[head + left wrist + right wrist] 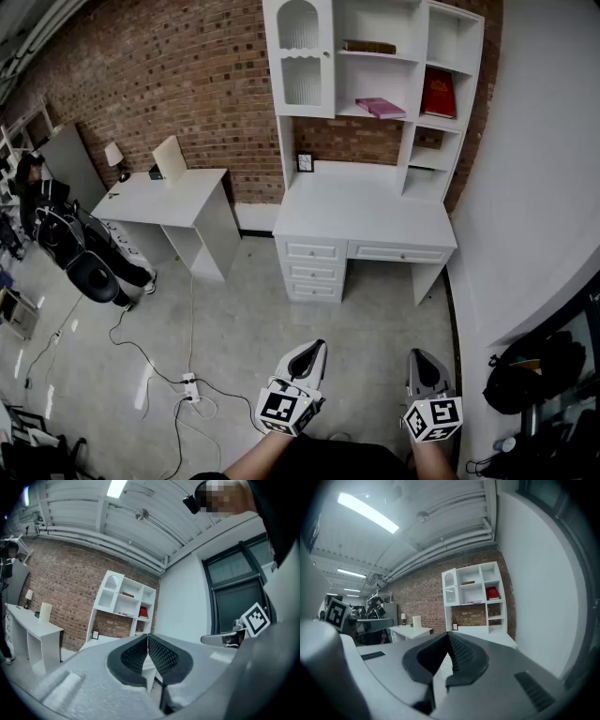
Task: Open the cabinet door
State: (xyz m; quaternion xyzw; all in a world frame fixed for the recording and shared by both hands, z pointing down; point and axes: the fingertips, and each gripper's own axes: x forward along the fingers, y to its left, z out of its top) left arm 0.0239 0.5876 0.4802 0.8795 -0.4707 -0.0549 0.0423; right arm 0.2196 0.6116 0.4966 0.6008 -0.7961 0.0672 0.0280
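Note:
A white desk with a hutch (364, 214) stands against the brick wall ahead. Its cabinet door (300, 54), arched and glazed, is closed at the hutch's upper left; it also shows small in the left gripper view (109, 592) and the right gripper view (449, 588). My left gripper (318, 348) and right gripper (418, 356) are held low at the bottom of the head view, far from the desk, both pointing toward it. Each is shut with nothing between its jaws, as seen up close on the left gripper (148, 637) and right gripper (449, 636).
A second white desk (169, 197) with a lamp stands left of the hutch. Black chairs (89, 267) and a power strip with cables (190, 386) lie on the grey floor at left. A white wall (548, 187) runs along the right, with a dark bag (525, 370) at its foot.

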